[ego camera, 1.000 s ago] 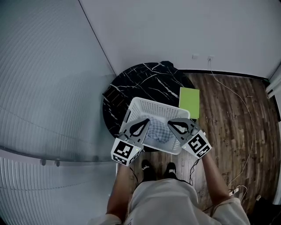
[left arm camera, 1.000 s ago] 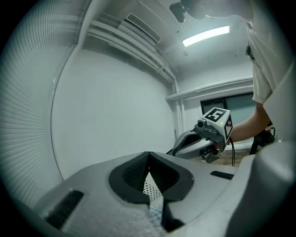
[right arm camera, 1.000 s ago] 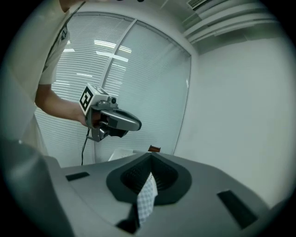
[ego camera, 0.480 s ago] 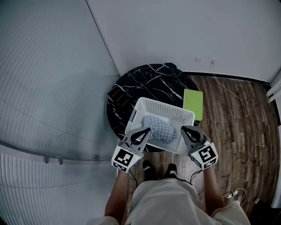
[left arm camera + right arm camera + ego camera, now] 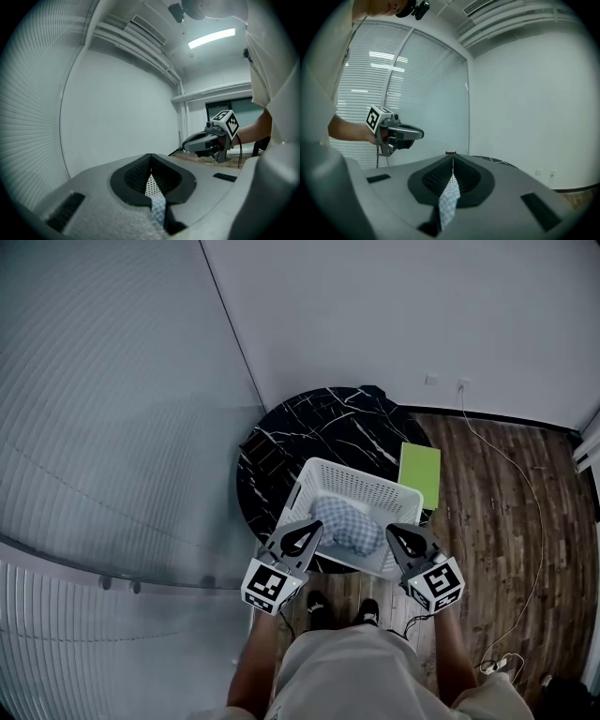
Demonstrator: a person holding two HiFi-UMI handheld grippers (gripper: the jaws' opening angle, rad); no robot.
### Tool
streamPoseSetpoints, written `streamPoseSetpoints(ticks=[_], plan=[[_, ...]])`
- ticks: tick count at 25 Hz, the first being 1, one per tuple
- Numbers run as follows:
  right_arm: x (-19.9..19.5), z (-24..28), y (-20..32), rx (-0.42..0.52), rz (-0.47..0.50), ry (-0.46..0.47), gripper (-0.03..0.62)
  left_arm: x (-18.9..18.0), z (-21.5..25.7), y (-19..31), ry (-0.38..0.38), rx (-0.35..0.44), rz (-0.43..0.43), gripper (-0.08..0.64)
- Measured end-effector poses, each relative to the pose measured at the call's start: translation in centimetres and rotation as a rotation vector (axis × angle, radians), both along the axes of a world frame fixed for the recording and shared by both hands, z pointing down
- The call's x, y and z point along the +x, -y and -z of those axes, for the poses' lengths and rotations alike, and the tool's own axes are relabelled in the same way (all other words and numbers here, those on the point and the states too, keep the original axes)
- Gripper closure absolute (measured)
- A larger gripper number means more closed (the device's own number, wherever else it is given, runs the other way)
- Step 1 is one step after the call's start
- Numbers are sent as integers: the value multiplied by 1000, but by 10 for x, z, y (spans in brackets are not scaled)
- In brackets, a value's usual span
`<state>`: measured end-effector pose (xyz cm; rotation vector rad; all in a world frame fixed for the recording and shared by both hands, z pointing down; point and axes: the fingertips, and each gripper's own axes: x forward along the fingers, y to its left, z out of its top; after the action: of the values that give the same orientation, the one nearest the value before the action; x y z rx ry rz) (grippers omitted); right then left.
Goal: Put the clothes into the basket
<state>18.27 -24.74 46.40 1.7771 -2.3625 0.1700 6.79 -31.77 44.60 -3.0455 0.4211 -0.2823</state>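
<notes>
Tally on my screen: one white basket (image 5: 364, 486), one blue-checked garment (image 5: 347, 524), two grippers, one round black marble table (image 5: 314, 432), one flat green panel (image 5: 420, 472), one cable (image 5: 541, 531) and two dark shoes (image 5: 319, 601). I see the basket standing at the near edge of the table with the checked garment bundled inside it, so the task's thing is in its container. My left gripper (image 5: 312, 528) hangs over the basket's near left corner and my right gripper (image 5: 397, 534) over its near right corner, each pointing in toward the other. Both claws are closed with their pads together and nothing pinched between them; under the tips I catch only a sliver of the basket's mesh and the checked cloth lying below. The green panel lies on the table's right side just beside the basket's far right corner. The cable trails across the wooden floor (image 5: 487, 512) on the right, well apart from the basket. Slatted blinds (image 5: 94, 427) fill the left, and the shoes stand just in front of the table
</notes>
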Motion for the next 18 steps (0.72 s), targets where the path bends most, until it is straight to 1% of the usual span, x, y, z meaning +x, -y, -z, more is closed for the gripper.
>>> streamPoseSetpoints(ticks=[5,12,18], plan=[[1,-5,-3,5,-44,1,574,0,-15,-10,15,-27,-16,548],[4,-10,-10,-12,-73,34,574,4,-18,-10,13,-41,-19,548],[8,-16,-12,-35,-91,16,574,8,-21,-8,4,-58,-13,548]])
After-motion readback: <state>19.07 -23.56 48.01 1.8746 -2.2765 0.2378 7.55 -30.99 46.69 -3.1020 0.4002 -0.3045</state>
